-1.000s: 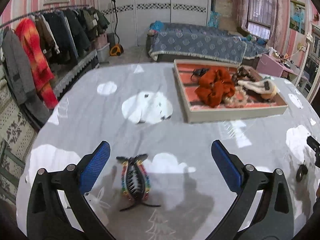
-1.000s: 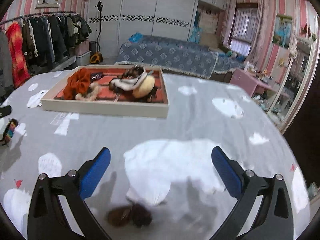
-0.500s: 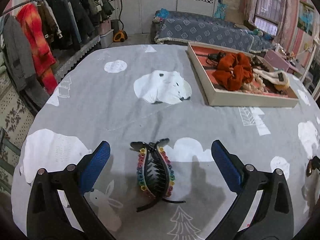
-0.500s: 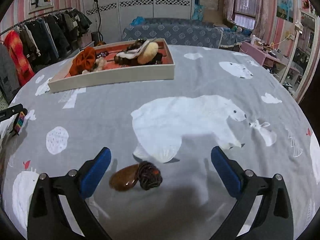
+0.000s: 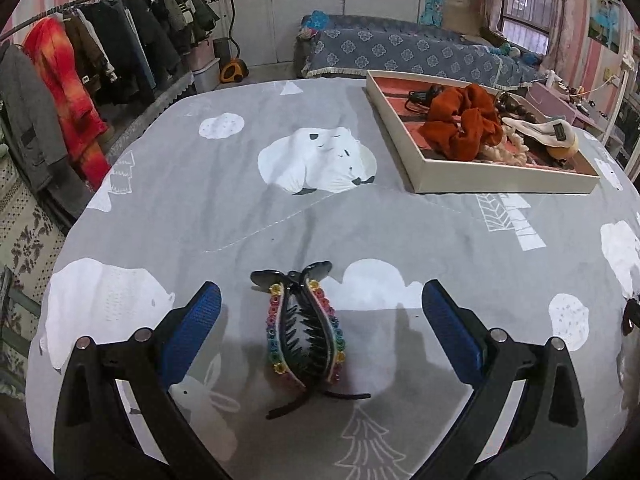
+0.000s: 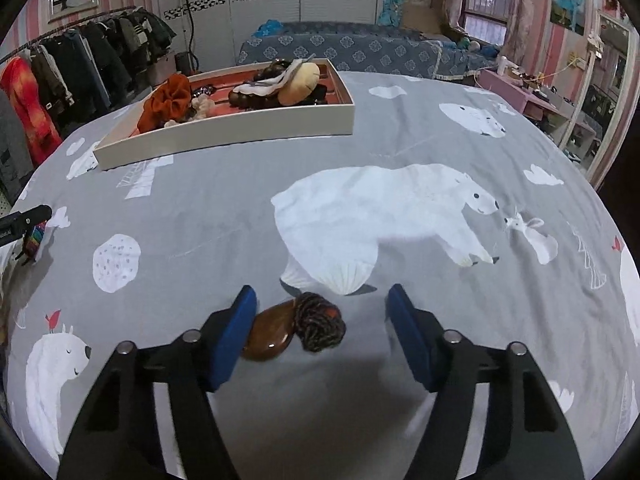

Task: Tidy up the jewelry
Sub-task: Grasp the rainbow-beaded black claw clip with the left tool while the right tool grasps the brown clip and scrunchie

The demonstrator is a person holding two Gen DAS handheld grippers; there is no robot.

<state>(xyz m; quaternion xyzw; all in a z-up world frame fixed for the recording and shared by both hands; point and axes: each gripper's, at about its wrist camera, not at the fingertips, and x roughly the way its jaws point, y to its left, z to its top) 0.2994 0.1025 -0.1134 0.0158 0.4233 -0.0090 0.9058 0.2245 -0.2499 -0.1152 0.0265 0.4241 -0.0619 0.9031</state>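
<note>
Jaws of the right gripper point(image 6: 322, 320), just closing but still apart around the brown teardrop hair clip with knotted yarn point(image 6: 294, 326) on the grey bear-print cloth point(image 6: 224, 208), should centre before pinching, the left pad already touching

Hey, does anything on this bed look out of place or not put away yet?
Two pieces lie loose on the grey bedspread, outside the cream tray: a black claw clip with rainbow beads and a brown oval hair tie with a knitted knot.
</note>
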